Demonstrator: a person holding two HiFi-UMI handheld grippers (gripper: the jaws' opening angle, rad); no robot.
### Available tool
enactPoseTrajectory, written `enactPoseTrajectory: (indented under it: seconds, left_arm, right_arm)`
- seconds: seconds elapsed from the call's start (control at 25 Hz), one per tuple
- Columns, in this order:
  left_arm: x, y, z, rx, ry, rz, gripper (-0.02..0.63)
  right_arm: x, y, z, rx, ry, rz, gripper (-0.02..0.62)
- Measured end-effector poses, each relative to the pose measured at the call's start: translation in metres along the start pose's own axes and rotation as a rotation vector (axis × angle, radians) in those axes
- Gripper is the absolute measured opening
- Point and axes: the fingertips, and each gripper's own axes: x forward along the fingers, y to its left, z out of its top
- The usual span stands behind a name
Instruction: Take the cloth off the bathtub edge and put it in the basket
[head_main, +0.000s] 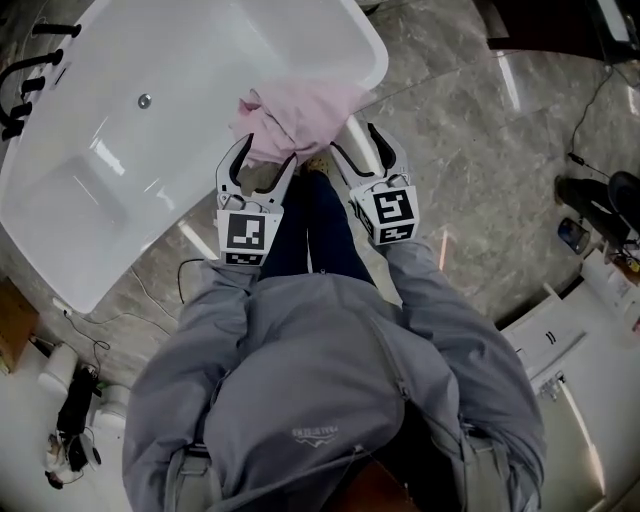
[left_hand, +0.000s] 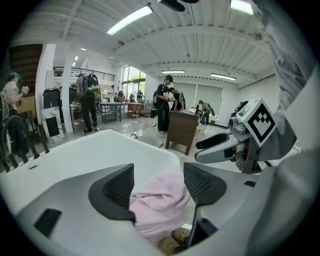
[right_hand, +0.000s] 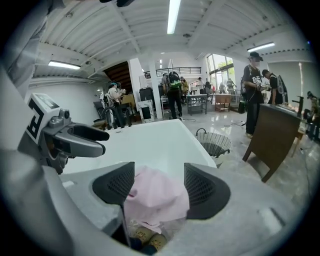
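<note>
Nearby, on grey marble floor (head_main: 470, 150), the pink cloth (head_main: 295, 118) drapes the white tub (head_main: 150, 150) rim; left gripper (head_main: 268, 152) and right gripper (head_main: 356, 140) hover at it, jaws apart, gripping nothing; a basket (right_hand: 216, 142) stands beyond.

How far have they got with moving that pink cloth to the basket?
Nothing looks done yet: the pink cloth still lies draped over the bathtub edge. In hand: the left hand-held gripper and right hand-held gripper are at the cloth with jaws apart, neither closed on it. Left: grip it, lift it off, and carry it to the basket on the floor past the tub's end.
</note>
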Motion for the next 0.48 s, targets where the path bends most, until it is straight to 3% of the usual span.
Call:
enactPoseTrajectory:
  seconds: [0.24, 0.48]
  left_arm:
    - [0.018, -0.006, -0.037, 0.019, 0.068, -0.025, 0.31]
    - [0.033, -0.013, -0.07, 0.049, 0.14, -0.031, 0.331]
  right_arm:
    - [0.021, -0.008, -0.035, 0.027, 0.058, 0.012, 0.291]
    - [0.035, -0.018, -0.073, 0.127, 0.117, 0.029, 0.291]
